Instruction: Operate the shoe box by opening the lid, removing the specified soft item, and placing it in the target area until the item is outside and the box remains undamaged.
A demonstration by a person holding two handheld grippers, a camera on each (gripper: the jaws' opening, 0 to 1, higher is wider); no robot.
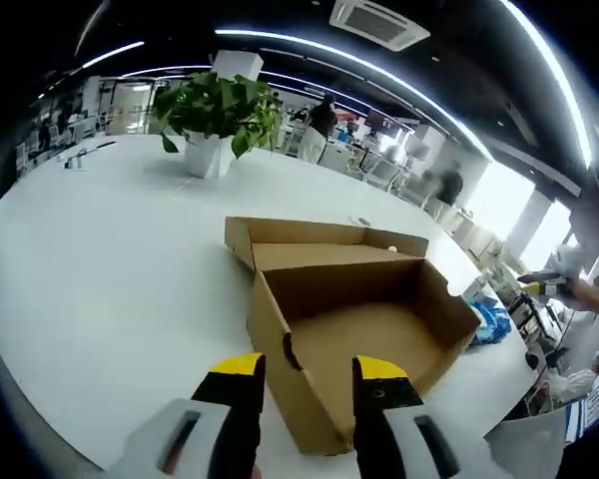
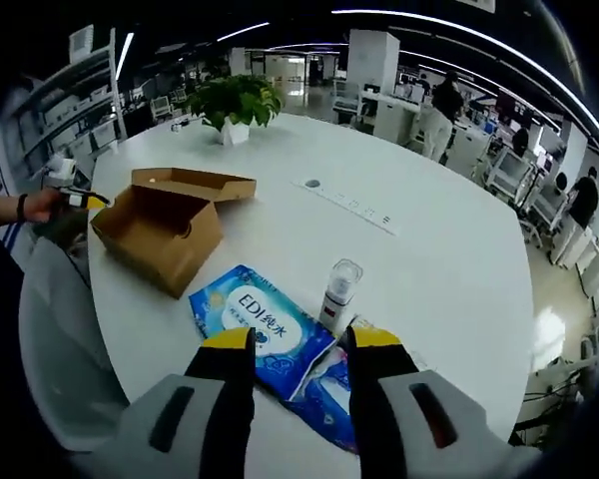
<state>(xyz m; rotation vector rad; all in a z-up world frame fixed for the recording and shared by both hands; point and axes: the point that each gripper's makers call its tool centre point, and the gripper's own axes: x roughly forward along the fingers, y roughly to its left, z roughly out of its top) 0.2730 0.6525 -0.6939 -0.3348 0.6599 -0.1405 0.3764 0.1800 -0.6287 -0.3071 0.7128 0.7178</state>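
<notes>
On the white table [image 2: 429, 249], a blue pack [image 2: 265, 334] reading "EDI" lies outside, right of the open, empty box [image 2: 165, 225]. Both the left gripper [image 1: 307, 371] and right gripper [image 2: 295, 344] have fingers apart, holding nothing.
</notes>
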